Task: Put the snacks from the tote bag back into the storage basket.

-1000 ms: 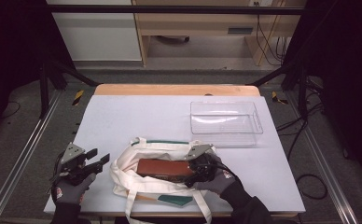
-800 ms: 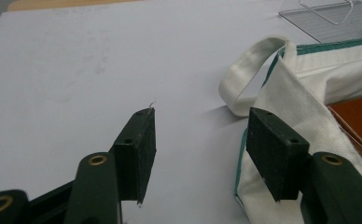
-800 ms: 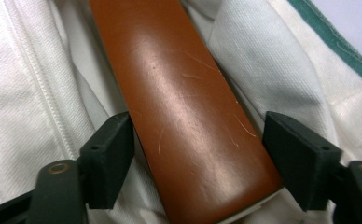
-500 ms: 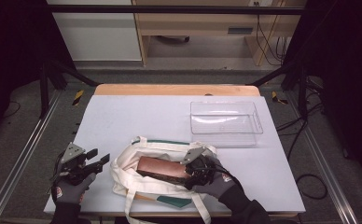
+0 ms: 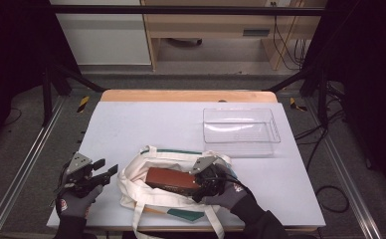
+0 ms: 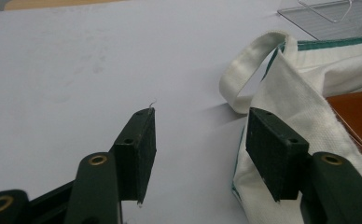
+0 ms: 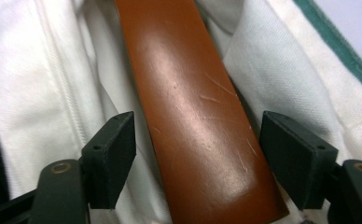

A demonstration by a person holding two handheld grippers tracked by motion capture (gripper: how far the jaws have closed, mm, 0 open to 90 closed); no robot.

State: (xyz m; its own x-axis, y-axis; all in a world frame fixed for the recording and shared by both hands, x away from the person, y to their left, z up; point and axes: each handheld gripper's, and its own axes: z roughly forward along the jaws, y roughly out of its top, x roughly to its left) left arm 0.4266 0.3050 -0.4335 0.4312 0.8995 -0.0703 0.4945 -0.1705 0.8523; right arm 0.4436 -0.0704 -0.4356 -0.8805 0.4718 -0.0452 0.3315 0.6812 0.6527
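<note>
Beside the white tote bag (image 5: 156, 196), at its right end, I have my right gripper (image 5: 207, 180) down over the brown case (image 5: 173, 179) that lies inside the bag's mouth. Along that gripper's own view, the case (image 7: 202, 116) runs up between my two black jaws with a clear gap on either side, so the pads (image 7: 111, 156) are not pressing on it; the jaws have just been opening again after a brief closing, and they stand apart around the case without gripping it. White cloth of the bag (image 7: 44, 88) lies on both sides of the case. My left gripper (image 5: 101, 172) hovers just off the bag's left edge, jaws apart and nothing between them but the pale table (image 6: 76, 70); one pad (image 6: 274, 154) sits just in front of the bag's cloth. Beyond the bag, toward the far right, a clear plastic tray (image 5: 241, 132) stands well apart from it.
</note>
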